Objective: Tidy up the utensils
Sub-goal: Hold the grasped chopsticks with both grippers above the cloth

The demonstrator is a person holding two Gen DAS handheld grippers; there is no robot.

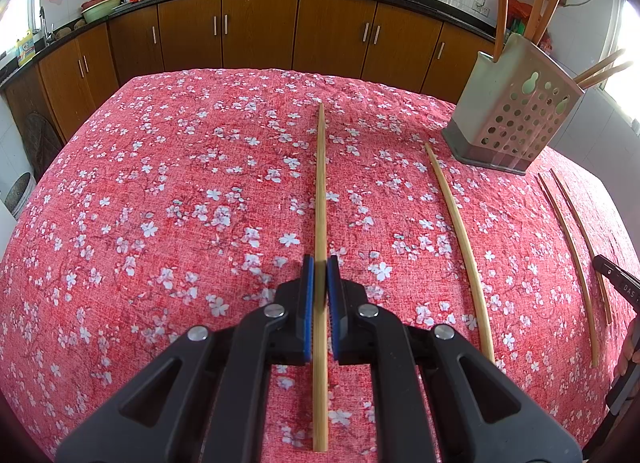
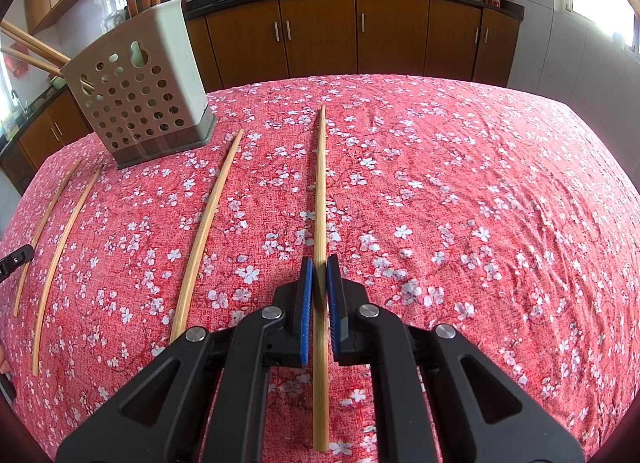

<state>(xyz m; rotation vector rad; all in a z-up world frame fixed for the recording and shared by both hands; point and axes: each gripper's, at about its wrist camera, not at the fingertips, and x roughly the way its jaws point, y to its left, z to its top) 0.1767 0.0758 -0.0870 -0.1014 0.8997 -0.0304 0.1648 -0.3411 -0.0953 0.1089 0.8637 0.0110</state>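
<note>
You're at the pickup step right now: your left gripper (image 1: 320, 275) has its blue fingers (image 1: 307, 303) clamped on a bamboo chopstick (image 1: 321, 191) that runs straight ahead between them, and your right gripper (image 2: 320, 275) is pinched tight on its own chopstick (image 2: 321, 191) the same way. Next I'd guess you lift both and swing the tips up to drop them into the perforated chopstick holder (image 2: 140, 103), which stands ahead and left of your right fingers. Three more loose chopsticks (image 2: 204, 231) lie on the floral tabletop (image 2: 480, 203) to their left.
</note>
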